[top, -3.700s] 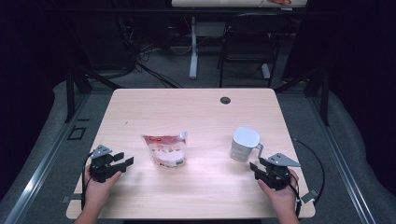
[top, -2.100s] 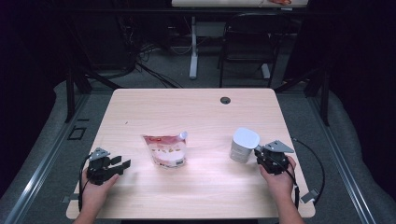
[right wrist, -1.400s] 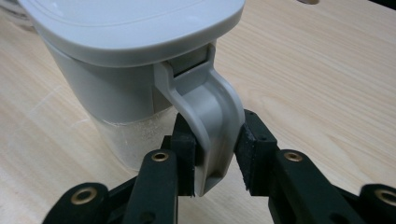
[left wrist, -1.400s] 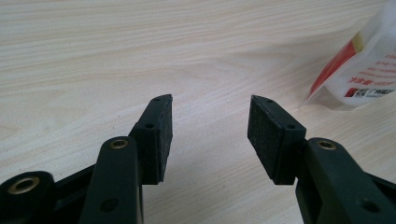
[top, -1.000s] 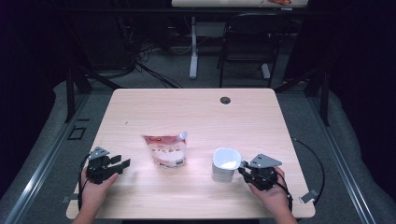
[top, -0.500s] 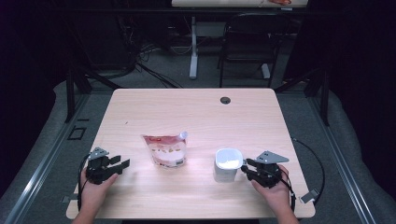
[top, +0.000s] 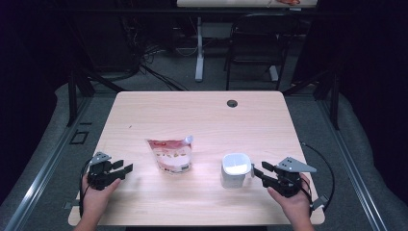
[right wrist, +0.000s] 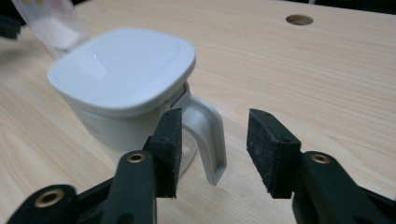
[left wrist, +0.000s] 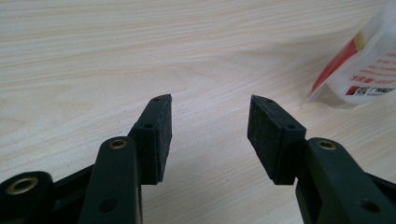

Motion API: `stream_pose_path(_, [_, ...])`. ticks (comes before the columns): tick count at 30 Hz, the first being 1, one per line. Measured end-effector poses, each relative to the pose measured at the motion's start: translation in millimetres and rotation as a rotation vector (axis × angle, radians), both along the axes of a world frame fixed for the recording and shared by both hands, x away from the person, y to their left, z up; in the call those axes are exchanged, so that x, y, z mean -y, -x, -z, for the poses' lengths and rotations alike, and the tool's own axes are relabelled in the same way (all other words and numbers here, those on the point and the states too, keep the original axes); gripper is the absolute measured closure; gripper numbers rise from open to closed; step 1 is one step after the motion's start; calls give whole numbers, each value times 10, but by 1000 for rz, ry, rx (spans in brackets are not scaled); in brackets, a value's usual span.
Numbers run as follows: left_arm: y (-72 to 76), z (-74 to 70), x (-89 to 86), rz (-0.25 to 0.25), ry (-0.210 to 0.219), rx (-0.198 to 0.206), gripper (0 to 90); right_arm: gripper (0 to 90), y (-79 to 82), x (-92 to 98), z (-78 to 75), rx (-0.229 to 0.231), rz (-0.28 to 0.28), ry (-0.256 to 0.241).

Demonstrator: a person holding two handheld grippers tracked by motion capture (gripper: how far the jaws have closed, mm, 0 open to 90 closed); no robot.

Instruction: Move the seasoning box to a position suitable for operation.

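A light wooden tabletop [top: 202,115] carries two things: a white lidded jug [top: 235,170] with a side handle, standing upright right of centre near the person's edge, and a flat white and red pouch [top: 169,155] lying left of it, near the middle. The two are apart, with bare wood between them. A round cable hole [top: 232,103] sits towards the far edge

The right claw [top: 259,172], held in the person's right hand [top: 293,202], is just beside the jug, pointing at its handle [right wrist: 208,140]. In the right gripper view its jaws stand apart with the handle between them; the left pad [right wrist: 169,149] is close to the jug wall, and the other pad is off the handle, so nothing is clamped

The left claw [top: 121,168], in the left hand [top: 94,195], rests low near the tabletop's left front corner, well apart from the pouch. In the left gripper view its jaws are spread wide over bare wood, with a corner of the pouch at the upper right
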State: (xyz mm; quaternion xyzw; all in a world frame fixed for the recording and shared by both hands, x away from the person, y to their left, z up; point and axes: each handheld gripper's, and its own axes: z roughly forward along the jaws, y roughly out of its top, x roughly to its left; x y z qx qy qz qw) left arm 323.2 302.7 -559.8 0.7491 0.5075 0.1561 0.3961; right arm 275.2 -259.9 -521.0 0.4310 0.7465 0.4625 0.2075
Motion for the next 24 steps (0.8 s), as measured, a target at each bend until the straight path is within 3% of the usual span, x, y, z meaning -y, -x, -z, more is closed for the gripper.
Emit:
stream_pose_path(2, [0,8,8,-6,4,7,500,524,-1,15,-30,6,19,-29])
stream_pose_path(6, [5,6,8,-5,5,8,501,532,-24,22,-83,-5,48,-17])
stream_pose_path(8, [5,7,4,-4,4,9,500,545,-75,5,-136,-54,85,-27])
stream_pose_path(10, [3,10,2,-5,1,7,500,545,-91,-5,-154,-55,95,-32])
stream_pose_path(14, [4,12,3,-5,-2,5,499,522,-168,-66,-344,-69,128,-13])
stream_pose_path(16, [6,14,2,-5,-1,4,499,502,-199,-103,-415,-92,122,-8])
stream_pose_path(17, [6,15,1,-7,-2,3,499,500,-233,-134,-462,-126,110,7])
stream_pose_path(24, [13,19,-9,-12,1,4,499,500,-327,-274,-559,-206,103,75])
